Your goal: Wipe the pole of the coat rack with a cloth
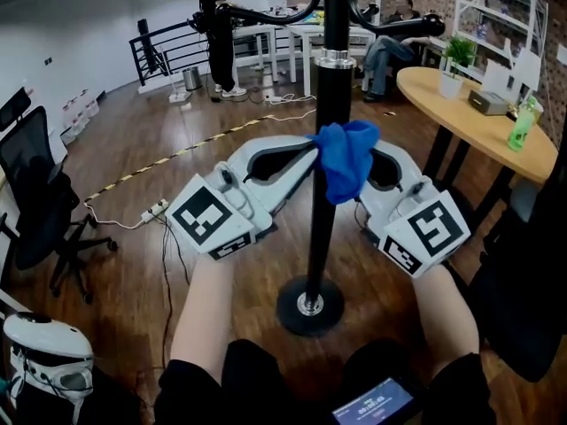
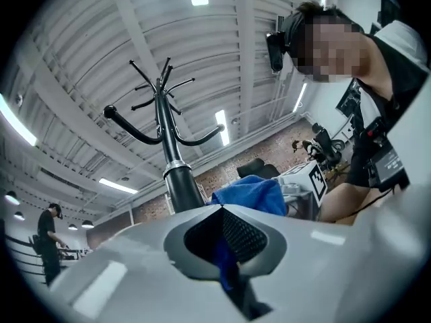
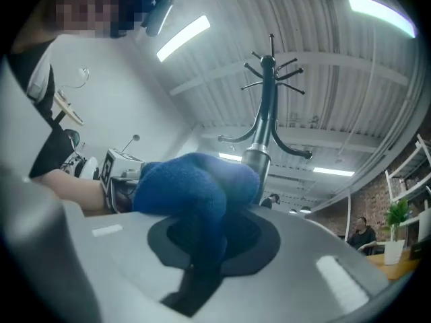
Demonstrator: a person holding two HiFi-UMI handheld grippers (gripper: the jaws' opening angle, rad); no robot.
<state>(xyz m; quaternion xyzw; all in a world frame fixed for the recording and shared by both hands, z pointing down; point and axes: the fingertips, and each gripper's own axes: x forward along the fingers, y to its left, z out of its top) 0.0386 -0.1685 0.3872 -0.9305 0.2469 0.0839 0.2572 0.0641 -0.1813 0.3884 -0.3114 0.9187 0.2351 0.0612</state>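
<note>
The coat rack's pole (image 1: 322,228) stands upright from its round base (image 1: 309,306) on the wooden floor, straight ahead of the person. The blue cloth (image 1: 347,159) is bunched against the pole's near side, a little below the metal collar (image 1: 336,58). Whether it wraps round the back cannot be told. The left gripper (image 1: 306,151) comes in from the pole's left and the right gripper (image 1: 376,162) from its right, so each is about equally near. The left fingers (image 2: 135,268) are clenched on a thin strip of the cloth, and the right fingers (image 3: 323,268) are pinched on a thicker fold, with the rest of the cloth heaped just beyond the tips. The pole's long axis runs vertically between the two tips, so the wipe likely calls for both to travel together up or down it, keeping the cloth taut. Well off to the right, a round counter (image 1: 469,127) carries a white pot (image 1: 452,85) holding a green plant.
</note>
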